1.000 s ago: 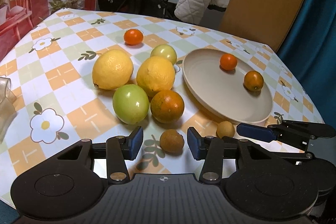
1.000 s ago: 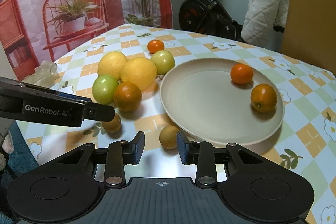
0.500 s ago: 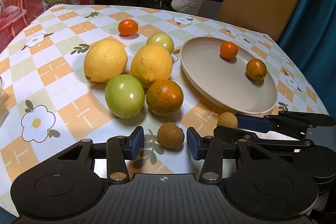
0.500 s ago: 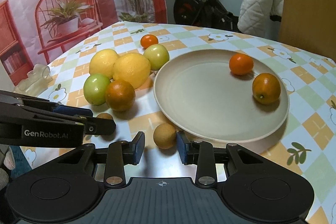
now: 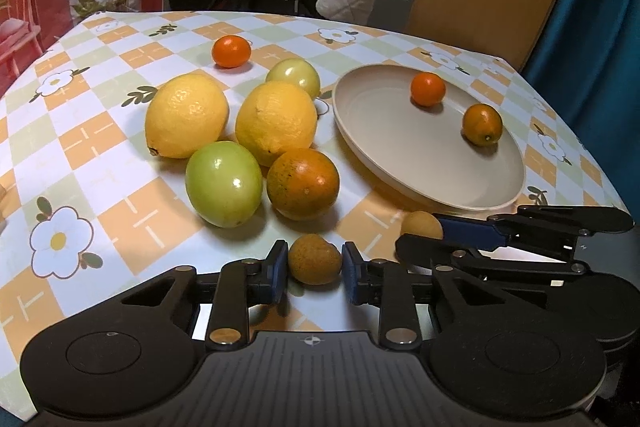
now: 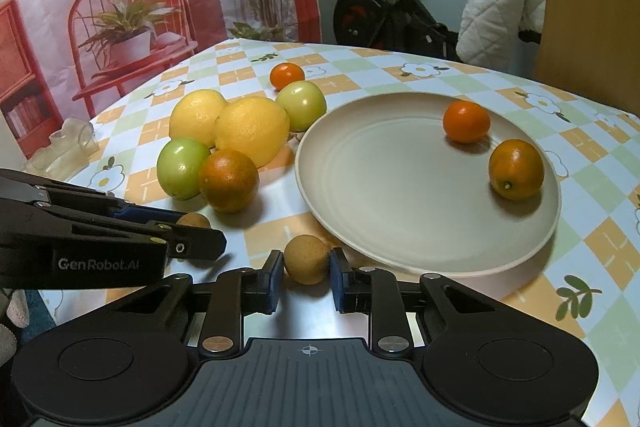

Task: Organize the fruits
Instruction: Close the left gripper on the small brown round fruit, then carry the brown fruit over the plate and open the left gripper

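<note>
Fingers (image 5: 277,275) of left gripper (image 5: 314,273) and right gripper (image 6: 306,269) narrowing around small brown fruits (image 5: 314,259) low centre, contact unclear, readying lifts toward plate (image 6: 400,255).

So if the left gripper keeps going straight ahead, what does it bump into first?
The left gripper already has a small brown fruit between its fingers, so it would push that first. Beyond it, probably the dark orange beside the green fruit, though depth is hard to judge.
</note>
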`<state>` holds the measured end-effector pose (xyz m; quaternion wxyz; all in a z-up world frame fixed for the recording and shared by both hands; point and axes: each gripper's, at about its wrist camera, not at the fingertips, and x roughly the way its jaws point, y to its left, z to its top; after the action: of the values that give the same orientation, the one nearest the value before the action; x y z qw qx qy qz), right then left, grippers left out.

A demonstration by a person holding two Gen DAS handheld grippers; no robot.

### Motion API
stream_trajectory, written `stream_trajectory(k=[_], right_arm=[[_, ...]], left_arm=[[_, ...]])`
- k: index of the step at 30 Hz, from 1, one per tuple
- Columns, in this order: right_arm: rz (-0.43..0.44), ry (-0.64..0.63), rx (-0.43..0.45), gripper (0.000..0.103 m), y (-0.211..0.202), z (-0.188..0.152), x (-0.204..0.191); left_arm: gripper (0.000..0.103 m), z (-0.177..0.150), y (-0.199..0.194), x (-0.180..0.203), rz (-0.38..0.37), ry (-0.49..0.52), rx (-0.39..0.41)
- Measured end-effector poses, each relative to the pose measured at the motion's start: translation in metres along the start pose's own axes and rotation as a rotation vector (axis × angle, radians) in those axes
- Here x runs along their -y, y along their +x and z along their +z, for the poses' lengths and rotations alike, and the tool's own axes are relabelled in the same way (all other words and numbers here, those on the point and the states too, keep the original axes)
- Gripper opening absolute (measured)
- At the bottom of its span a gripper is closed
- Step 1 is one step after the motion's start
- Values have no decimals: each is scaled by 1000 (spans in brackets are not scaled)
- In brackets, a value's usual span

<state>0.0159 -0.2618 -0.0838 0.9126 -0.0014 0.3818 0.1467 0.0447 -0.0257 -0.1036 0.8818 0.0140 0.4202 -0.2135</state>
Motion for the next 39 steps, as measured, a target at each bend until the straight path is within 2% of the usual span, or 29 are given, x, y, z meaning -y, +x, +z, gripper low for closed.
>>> stream_trajectory(k=[16, 28, 39], right_arm=[[18, -22, 105, 22, -32, 6, -3], [-84, 35, 164, 22, -48, 8, 28], [-156, 86, 159, 22, -37, 7, 68]], left_arm=[[31, 5, -25, 6, -34, -23, 75], [31, 37, -21, 35, -59, 23, 128], [31, 52, 14, 68, -95, 57, 77]])
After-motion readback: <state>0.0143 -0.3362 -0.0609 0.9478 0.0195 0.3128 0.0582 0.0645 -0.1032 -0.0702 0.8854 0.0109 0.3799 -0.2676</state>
